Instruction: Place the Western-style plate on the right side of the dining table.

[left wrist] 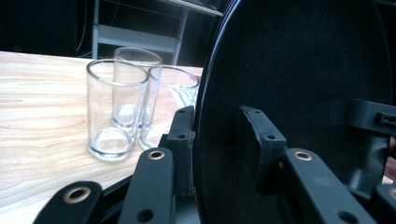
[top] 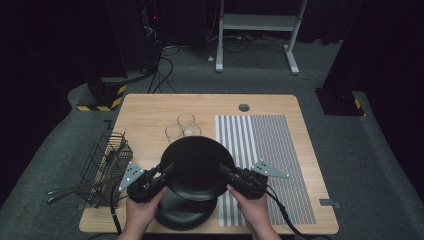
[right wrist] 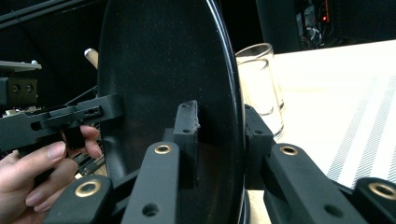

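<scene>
A black plate [top: 196,165] hangs tilted above the near part of the table, held by its rim from both sides. My left gripper [top: 167,169] is shut on its left rim and my right gripper [top: 223,170] on its right rim. In the left gripper view the plate [left wrist: 303,70] stands on edge between the pads of the left gripper [left wrist: 219,140]. The right gripper view shows the plate [right wrist: 159,60] clamped in the right gripper [right wrist: 219,135], with the other hand [right wrist: 42,172] behind it. Under the lifted plate a second black dish [top: 185,215] rests on the table.
Three clear glasses [top: 182,127] stand close together just beyond the plate, also seen as glasses [left wrist: 114,107] in the left gripper view. A black wire basket [top: 105,165] with long utensils sits at the table's left edge. A grey striped mat [top: 265,150] covers the right half of the wooden table [top: 150,107].
</scene>
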`<state>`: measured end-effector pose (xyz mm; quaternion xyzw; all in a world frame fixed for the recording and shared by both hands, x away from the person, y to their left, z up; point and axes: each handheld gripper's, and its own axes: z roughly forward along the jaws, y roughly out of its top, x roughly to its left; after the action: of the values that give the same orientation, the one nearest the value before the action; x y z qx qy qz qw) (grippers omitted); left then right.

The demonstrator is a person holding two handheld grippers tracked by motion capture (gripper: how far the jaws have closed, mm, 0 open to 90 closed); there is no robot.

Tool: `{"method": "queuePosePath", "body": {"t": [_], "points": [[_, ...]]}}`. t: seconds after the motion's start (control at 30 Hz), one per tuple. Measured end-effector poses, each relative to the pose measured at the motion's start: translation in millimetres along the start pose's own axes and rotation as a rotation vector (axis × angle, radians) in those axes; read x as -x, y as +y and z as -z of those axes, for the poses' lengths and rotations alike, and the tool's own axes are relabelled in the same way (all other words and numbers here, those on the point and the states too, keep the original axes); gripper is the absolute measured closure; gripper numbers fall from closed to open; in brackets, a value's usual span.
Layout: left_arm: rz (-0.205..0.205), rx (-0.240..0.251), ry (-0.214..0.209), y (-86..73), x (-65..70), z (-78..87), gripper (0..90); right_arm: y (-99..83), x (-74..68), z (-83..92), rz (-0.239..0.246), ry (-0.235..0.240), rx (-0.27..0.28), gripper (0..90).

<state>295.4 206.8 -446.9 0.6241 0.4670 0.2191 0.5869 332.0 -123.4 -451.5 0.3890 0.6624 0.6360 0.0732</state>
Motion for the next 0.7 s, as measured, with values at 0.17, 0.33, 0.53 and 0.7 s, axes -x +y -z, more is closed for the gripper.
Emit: {"method": "queuePosePath", "body": {"t": [0.17, 0.33, 0.53, 0.7], "points": [[-0.017, 0.012, -0.01, 2.2, 5.4, -4.5, 67.3, 3.5, 2.9, 5.3, 0.0, -0.005, 0.019, 72.7], [-0.01, 0.017, -0.023, 2.6, 6.7, -9.6, 67.6, 4.7, 5.6, 8.7, 0.0, -0.015, 0.026, 72.6], [-0.002, 0.018, -0.042, 2.4, 10.1, -19.7, 67.6, 7.0, 10.4, 14.9, 0.001, -0.032, 0.036, 72.6], [-0.004, 0.011, -0.052, 4.2, 15.2, -27.2, 67.5, 8.0, 16.4, 21.7, -0.01, -0.037, 0.045, 73.1]]}}
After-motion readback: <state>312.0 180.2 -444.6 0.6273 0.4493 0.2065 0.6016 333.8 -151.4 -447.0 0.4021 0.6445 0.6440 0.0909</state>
